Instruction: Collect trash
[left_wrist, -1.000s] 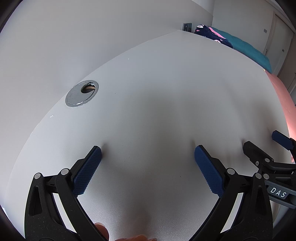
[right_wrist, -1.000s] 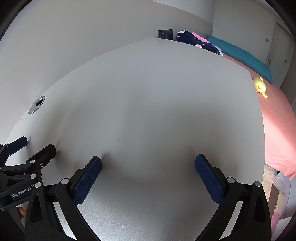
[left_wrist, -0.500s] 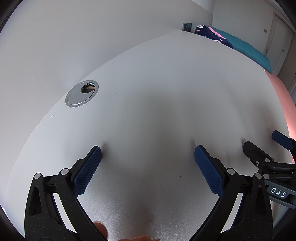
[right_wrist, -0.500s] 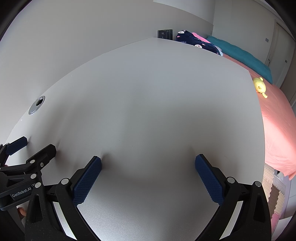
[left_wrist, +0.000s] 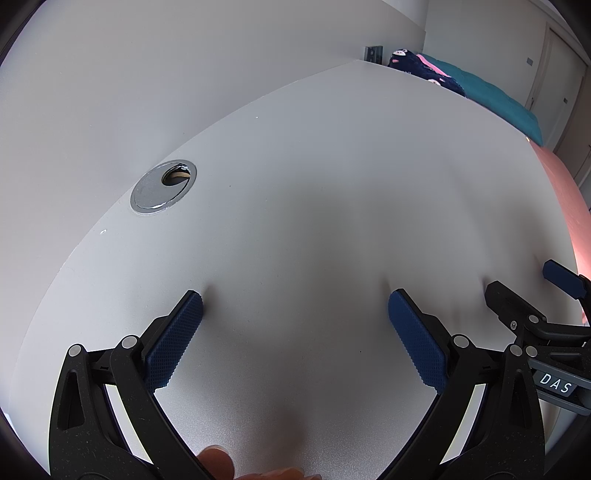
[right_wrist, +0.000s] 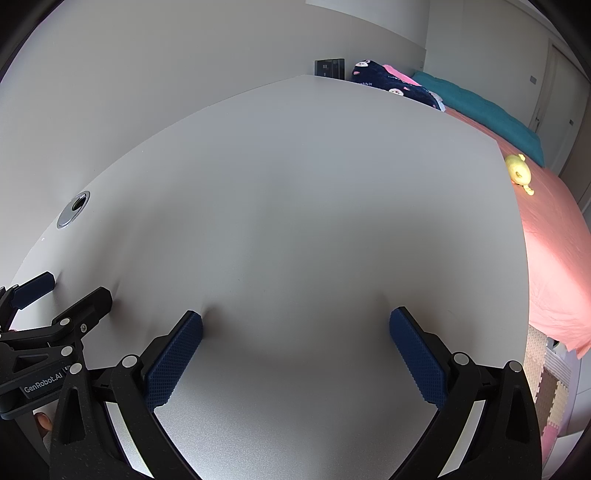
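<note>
No trash shows in either view. My left gripper (left_wrist: 295, 299) rests low over the white desk (left_wrist: 314, 192), open, with nothing between its blue pads (left_wrist: 173, 339). My right gripper (right_wrist: 295, 317) sits just to its right on the same desk (right_wrist: 295, 184), also open and empty. Each gripper appears at the edge of the other's view: the right gripper (left_wrist: 524, 280) at the far right of the left wrist view, the left gripper (right_wrist: 64, 286) at the far left of the right wrist view.
A round metal cable grommet (left_wrist: 163, 191) is set into the desk near the wall (left_wrist: 147, 74). Beyond the desk's right edge lies a bed with a pink sheet (right_wrist: 554, 251), a teal cover (right_wrist: 491, 114), a dark patterned cushion (right_wrist: 391, 83) and a yellow toy (right_wrist: 519, 171). A fingertip (left_wrist: 216, 461) shows at the bottom.
</note>
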